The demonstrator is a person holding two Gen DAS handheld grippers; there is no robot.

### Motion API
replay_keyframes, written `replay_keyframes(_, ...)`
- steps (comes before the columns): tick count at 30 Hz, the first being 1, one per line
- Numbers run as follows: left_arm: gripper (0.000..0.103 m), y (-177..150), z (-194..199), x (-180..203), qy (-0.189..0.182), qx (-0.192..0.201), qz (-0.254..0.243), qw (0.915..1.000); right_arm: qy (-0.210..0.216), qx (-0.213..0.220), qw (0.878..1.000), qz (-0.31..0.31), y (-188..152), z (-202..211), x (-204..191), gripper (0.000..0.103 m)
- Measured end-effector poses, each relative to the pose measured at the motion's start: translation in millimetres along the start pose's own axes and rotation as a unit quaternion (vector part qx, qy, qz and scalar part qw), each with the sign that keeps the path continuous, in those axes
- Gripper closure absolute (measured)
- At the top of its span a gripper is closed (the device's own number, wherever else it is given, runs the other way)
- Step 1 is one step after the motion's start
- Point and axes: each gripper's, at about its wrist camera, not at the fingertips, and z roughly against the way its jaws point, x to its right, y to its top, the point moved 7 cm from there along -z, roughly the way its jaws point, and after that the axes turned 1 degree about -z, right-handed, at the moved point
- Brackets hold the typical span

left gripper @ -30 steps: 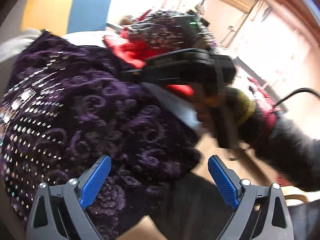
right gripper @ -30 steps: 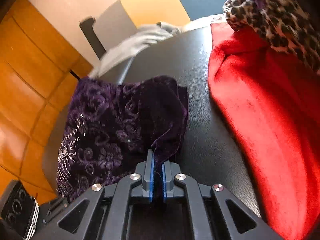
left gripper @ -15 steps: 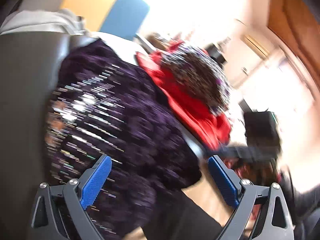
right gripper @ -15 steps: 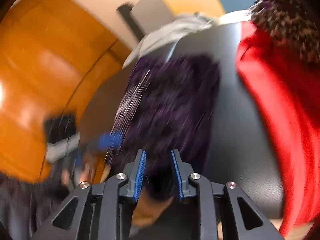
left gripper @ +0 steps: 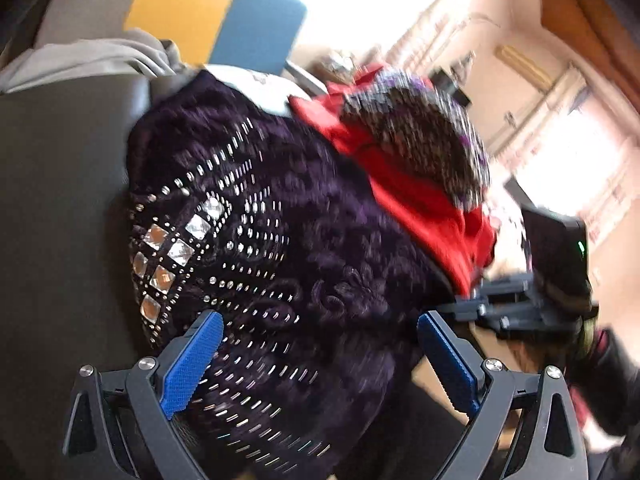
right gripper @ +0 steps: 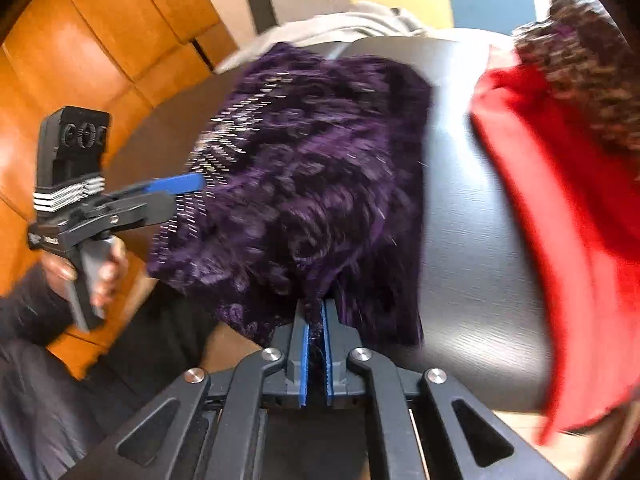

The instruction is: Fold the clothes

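Our right claw (right gripper: 315, 354) pinches the near edge of the purple garment (right gripper: 312, 184) lying on the dark bench (right gripper: 472, 240); our left claw (left gripper: 320, 364) hovers spread. We should pull evenly and keep the fold square.

Strong daylight blows out the window (left gripper: 580, 184); both fisheye views curve at the edges, motion-blurred throughout.

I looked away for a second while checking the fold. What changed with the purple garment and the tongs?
The right tongs let go briefly, then shut again on the purple garment at its near edge. The left tongs stayed open over it; the red cloth stayed put.
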Motion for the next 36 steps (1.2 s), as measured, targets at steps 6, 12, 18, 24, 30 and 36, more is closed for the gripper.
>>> replay_keyframes(6, 0.009, -7, -2, 28, 0.025, -0.023, -0.083, 0.9959, 0.019, -0.008, 0.998, -0.051, -16, -15, 12, 0.098)
replay_keyframes(12, 0.008, 45, 45, 10, -0.012, 0.064, -0.011, 0.9978, 0.006, 0.066, 0.996, -0.055, 13, 40, 16, 0.078)
replay_keyframes(18, 0.007, 103, 47, -8, -0.011, 0.097, -0.031, 0.9947, 0.014, 0.097, 0.995, 0.020, 62, 30, -17, 0.078)
replay_keyframes(24, 0.007, 137, -20, -24, -0.030, 0.037, -0.045, 0.9979, -0.021, 0.068, 0.997, 0.015, 71, -31, 8, 0.080)
replay_keyframes(30, 0.015, 130, -88, -56, 0.049, -0.018, -0.057, 0.9970, 0.034, 0.126, 0.991, -0.014, 40, -30, 30, 0.085)
replay_keyframes(36, 0.030, 133, -65, -57, 0.075, 0.002, -0.070, 0.9948, 0.024, 0.109, 0.994, -0.006, 35, -28, 30, 0.086)
